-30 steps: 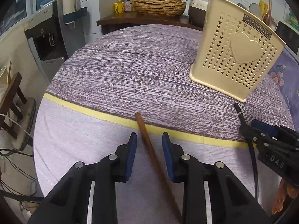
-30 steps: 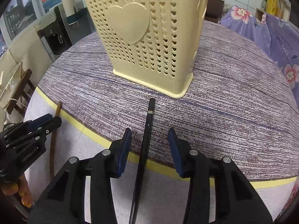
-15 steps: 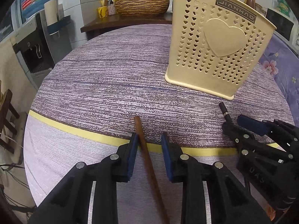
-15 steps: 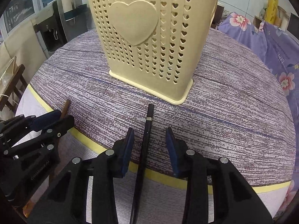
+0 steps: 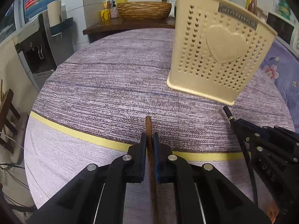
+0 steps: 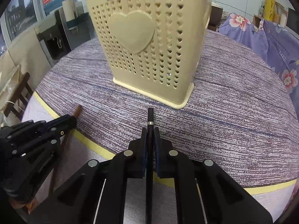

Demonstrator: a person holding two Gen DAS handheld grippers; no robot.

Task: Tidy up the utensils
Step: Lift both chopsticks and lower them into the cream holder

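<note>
A cream perforated utensil holder point(image 5: 214, 56) with a raised heart stands on the round table, ahead and to the right in the left wrist view and straight ahead in the right wrist view point(image 6: 149, 43). My left gripper point(image 5: 149, 140) is shut on a brown wooden handle point(image 5: 149, 127) that points forward over the cloth. My right gripper point(image 6: 150, 136) is shut on a black handle point(image 6: 150, 117) with a silver ring, pointing at the holder's base. Each gripper shows in the other's view: the right point(image 5: 261, 145), the left point(image 6: 41, 130).
The table carries a purple striped cloth point(image 5: 112, 78) with a yellow band point(image 5: 84, 136). A wooden chair point(image 5: 7, 115) stands at the left. A water dispenser point(image 5: 37, 43) and a shelf with a woven basket point(image 5: 143, 9) are behind. A floral cover point(image 6: 271, 43) lies to the right.
Both grippers have closed, the left on the brown handle and the right on the black handle. Both views have drawn closer to the holder.
</note>
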